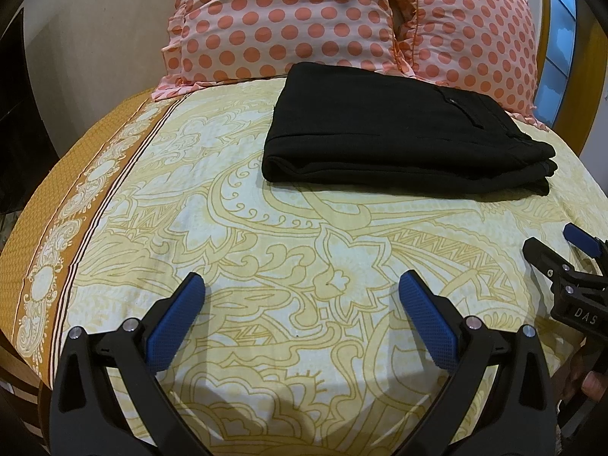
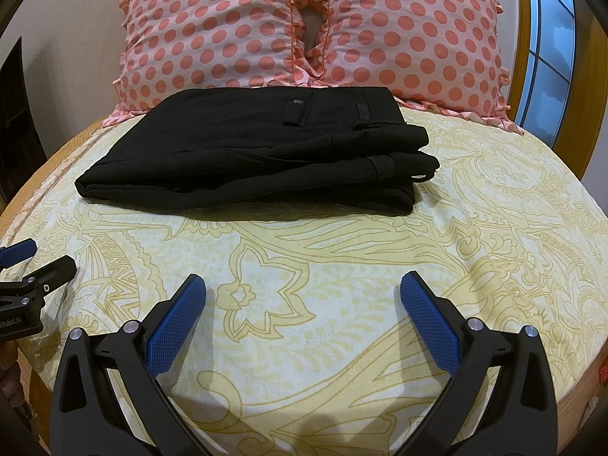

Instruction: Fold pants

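Note:
Black pants (image 1: 399, 133) lie folded in a flat stack on the bed, near the pillows; in the right wrist view the pants (image 2: 258, 152) show a back pocket button and belt loops at the right end. My left gripper (image 1: 302, 285) is open and empty, held over the sheet well short of the pants. My right gripper (image 2: 304, 285) is open and empty too, also short of the pants. The right gripper shows at the right edge of the left wrist view (image 1: 558, 250); the left gripper shows at the left edge of the right wrist view (image 2: 34, 258).
The bed has a cream and yellow paisley sheet (image 1: 266, 247) with an orange border (image 1: 57, 228) at the left edge. Two pink polka-dot pillows (image 2: 212, 26) (image 2: 414, 34) stand behind the pants. A wooden headboard and window (image 2: 547, 38) are at the right.

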The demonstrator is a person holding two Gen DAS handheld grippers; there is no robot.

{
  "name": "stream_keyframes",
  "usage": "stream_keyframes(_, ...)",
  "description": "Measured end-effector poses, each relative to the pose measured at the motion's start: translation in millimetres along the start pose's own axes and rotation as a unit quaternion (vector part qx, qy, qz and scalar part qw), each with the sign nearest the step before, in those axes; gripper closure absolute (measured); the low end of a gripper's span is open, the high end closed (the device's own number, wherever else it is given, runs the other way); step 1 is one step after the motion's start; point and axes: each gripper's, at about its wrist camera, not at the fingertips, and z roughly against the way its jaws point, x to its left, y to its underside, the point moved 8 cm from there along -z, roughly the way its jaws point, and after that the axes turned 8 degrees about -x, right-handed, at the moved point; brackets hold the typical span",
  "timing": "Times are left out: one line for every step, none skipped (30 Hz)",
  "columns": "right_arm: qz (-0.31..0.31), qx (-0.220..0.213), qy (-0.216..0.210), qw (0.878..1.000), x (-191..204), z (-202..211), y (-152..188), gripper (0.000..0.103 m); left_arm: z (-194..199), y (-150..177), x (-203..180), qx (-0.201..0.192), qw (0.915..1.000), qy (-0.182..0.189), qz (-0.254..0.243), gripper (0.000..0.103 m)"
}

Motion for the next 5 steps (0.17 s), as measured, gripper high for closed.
stream_keyframes(0.0,0.0,0.0,1.0,0.0,0.0,-0.1,0.001,0.1,-0.1,-0.2,0.0,1.0,0.0,0.0,0.002)
stream_keyframes(0.0,0.0,0.0,1.0,0.0,0.0,0.1,0.001,0.2,-0.2,-0.4,-0.001,1.0,0.0,0.0,0.002)
stream_keyframes(0.0,0.0,0.0,1.0,0.0,0.0,0.1,0.001,0.1,-0.2,-0.1,-0.001,1.0,0.0,0.0,0.002)
stream_keyframes(0.0,0.0,0.0,1.0,0.0,0.0,0.0,0.001,0.3,-0.4,-0.1,-0.002,1.0,0.0,0.0,0.002)
stream_keyframes(0.0,0.0,0.0,1.0,0.0,-0.1,0.1,0.001,0.5,-0.6,-0.3,-0.003,1.0,0.0,0.0,0.002)
